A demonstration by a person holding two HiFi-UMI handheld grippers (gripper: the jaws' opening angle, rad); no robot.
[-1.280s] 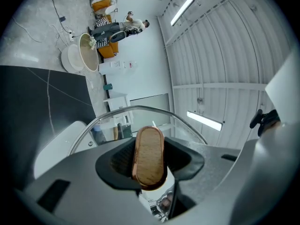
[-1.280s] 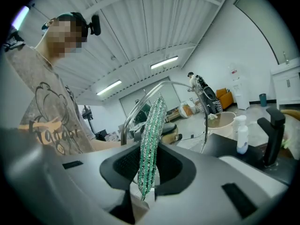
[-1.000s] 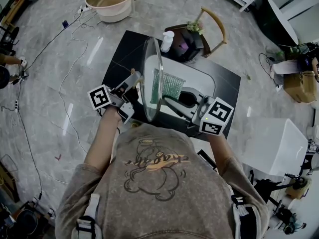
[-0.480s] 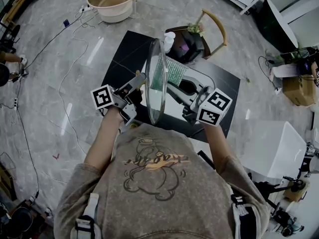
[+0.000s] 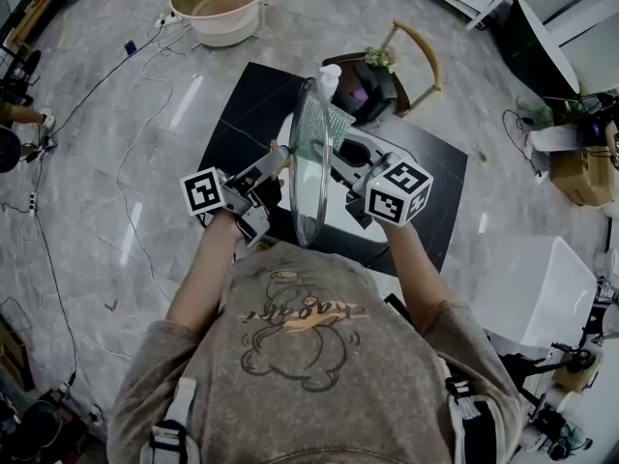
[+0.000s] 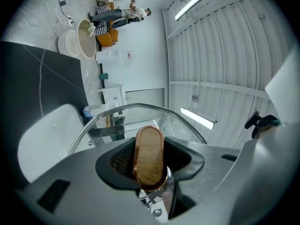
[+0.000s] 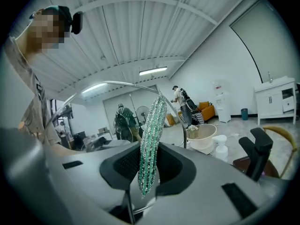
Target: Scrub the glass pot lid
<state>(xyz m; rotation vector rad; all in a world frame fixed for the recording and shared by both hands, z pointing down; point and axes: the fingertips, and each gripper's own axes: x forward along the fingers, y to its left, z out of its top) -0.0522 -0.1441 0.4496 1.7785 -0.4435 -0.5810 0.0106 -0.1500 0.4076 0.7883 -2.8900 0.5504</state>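
The glass pot lid (image 5: 311, 162) stands on edge over the white sink (image 5: 340, 206), held upright. My left gripper (image 5: 274, 162) is shut on the lid's wooden knob (image 6: 149, 156), which fills the gap between its jaws in the left gripper view; the lid's metal rim (image 6: 140, 108) arcs behind it. My right gripper (image 5: 340, 167) is shut on a green glittery scrub cloth (image 7: 151, 142), which hangs upright between its jaws and lies against the far face of the lid (image 7: 112, 86). From the head view the green scrub cloth (image 5: 332, 124) shows through the glass near the lid's top.
A white pump bottle (image 5: 328, 78) and a dark pot with a plant (image 5: 371, 83) stand behind the sink on the black counter (image 5: 242, 114). A beige basin (image 5: 220, 0) sits on the floor beyond. A chair (image 5: 414, 51) is at the back right.
My right gripper has moved up and to the left along the lid with the green cloth, from the lid's middle to near its top. The lid has turned more edge-on; the left gripper barely moved.
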